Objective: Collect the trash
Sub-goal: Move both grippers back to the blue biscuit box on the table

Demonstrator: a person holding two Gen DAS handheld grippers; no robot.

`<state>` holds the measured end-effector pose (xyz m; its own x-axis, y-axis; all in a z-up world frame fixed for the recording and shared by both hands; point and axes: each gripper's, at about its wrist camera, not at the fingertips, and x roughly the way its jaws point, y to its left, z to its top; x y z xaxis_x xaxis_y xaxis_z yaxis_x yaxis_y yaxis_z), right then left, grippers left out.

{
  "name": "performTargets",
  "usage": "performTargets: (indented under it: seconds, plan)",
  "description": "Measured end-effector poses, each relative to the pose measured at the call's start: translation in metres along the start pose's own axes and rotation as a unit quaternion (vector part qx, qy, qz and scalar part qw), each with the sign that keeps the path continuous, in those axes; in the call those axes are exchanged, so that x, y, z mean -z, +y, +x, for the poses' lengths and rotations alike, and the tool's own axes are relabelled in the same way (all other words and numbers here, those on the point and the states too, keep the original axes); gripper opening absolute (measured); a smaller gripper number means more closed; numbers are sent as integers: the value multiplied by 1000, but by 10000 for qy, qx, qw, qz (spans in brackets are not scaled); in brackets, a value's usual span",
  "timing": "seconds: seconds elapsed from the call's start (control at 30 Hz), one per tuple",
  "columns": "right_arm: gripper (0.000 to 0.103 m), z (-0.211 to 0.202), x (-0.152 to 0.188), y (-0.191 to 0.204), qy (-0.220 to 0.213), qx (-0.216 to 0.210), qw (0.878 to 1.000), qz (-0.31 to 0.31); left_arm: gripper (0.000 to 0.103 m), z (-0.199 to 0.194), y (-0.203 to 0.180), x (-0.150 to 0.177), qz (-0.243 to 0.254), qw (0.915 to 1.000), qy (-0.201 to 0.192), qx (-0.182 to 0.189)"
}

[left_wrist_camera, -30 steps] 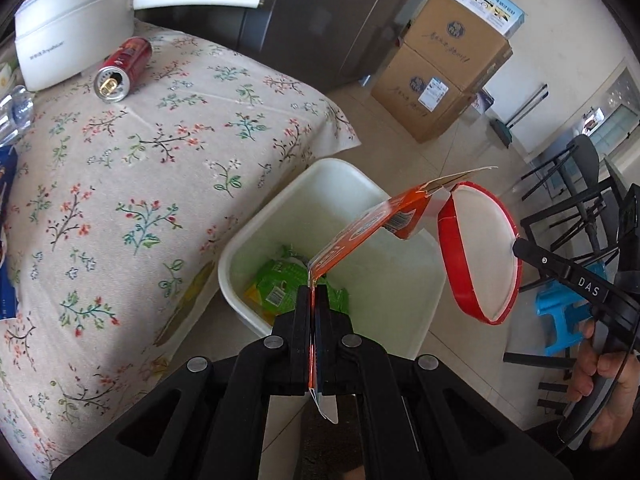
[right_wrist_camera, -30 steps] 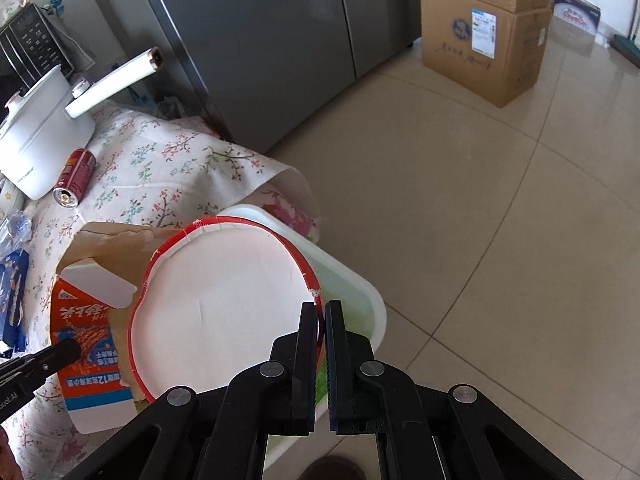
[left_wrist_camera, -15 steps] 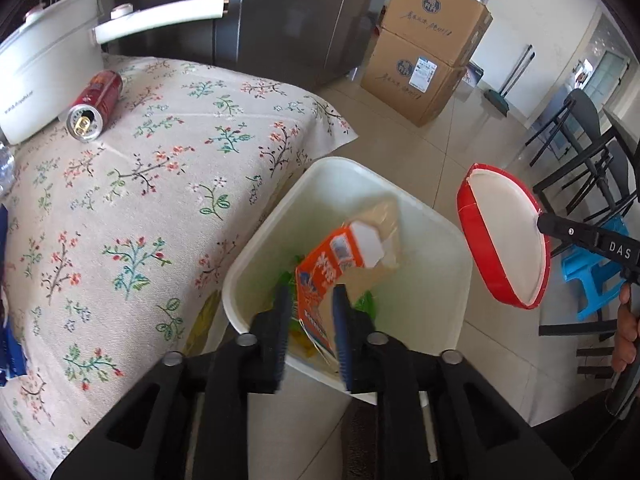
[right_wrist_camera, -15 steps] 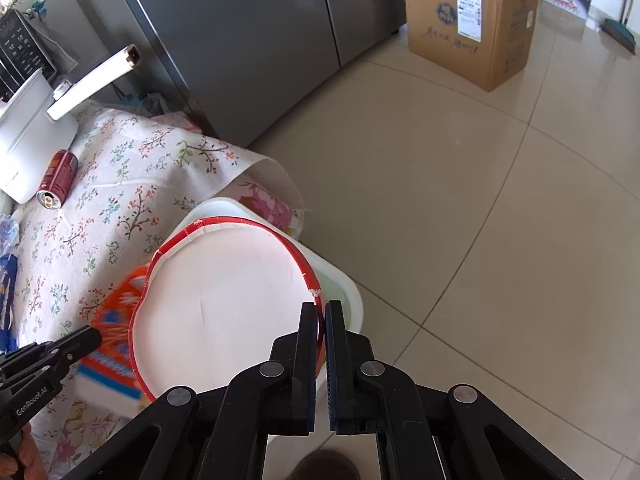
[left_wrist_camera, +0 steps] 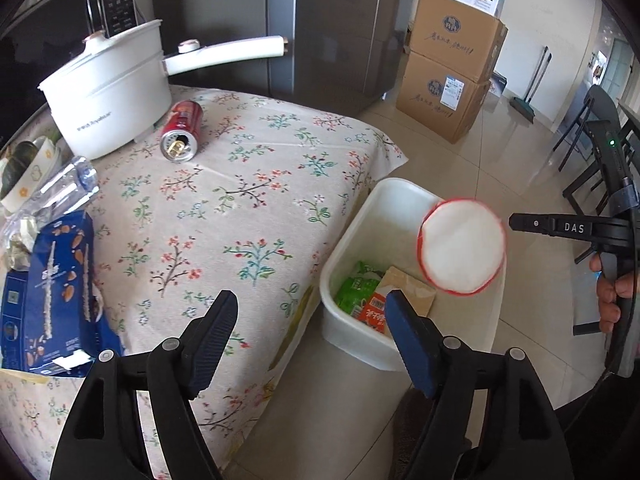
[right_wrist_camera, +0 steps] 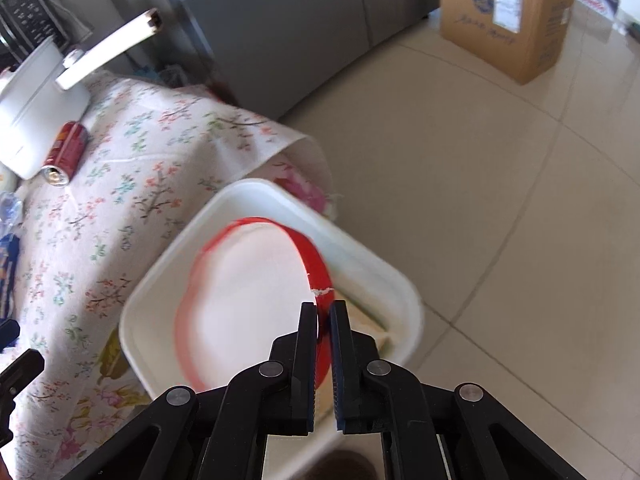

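Clearly the floral-clothed worktop (left_wrist_camera: 224, 200) fills most of the left wrist view, set before a grey fridge (left_wrist_camera: 328, 20) with cardboard boxes (left_wrist_camera: 448, 80) stacked on the tiled floor (right_wrist_camera: 500, 200) beyond. A white bin (left_wrist_camera: 348, 320) stands on the floor against the worktop's near right corner, probably so that trash can be dropped straight off the edge; a green wrapper (left_wrist_camera: 352, 292) and an orange carton (left_wrist_camera: 374, 314) already lie inside. Toward the far left edge sits a white pot (left_wrist_camera: 108, 92), with a red can (left_wrist_camera: 182, 130) lying on its side beside it, and a blue packet (left_wrist_camera: 48, 296) rests at the near left edge, all seemingly not yet collected. Over the bin's mouth hangs a red-rimmed paper lid (left_wrist_camera: 462, 246), tilted; the right claw (right_wrist_camera: 323, 310) has its rim between its jaws, which are just beginning to part, so a release into the bin looks likely. The left claw (left_wrist_camera: 308, 312) is spreading wide with nothing between its jaws, above the worktop's near edge
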<state>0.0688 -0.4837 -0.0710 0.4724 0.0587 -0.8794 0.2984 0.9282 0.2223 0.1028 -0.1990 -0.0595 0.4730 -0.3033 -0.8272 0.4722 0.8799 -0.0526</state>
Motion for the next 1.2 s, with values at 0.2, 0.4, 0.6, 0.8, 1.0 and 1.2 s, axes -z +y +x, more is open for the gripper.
performTargets:
  seconds: [0.2,0.4,0.6,0.8,1.0,1.2]
  plan:
    - [43,20,1,18,462,133,9988,59,83,-27,36,4,-259,9994,-123,-206]
    - [60,11,-6,47,302,70,9994,-145,84,-48,78,16,-480,9971,-213,-548]
    - [68,6,-11,84,172,-157,9992,-311,84,-67,131,30,-955,9920,-245,-787]
    - [72,9,-16,135,12,-188,9967,-787,84,-81,194,46,-1597,9812,-198,-1061]
    - [75,25,-17,183,112,-379,9932,-1095,84,-82,245,64,-2256,9687,-64,-1034]
    - [75,39,-16,227,223,-503,9885,-1408,84,-72,277,75,-2825,9568,17,-692]
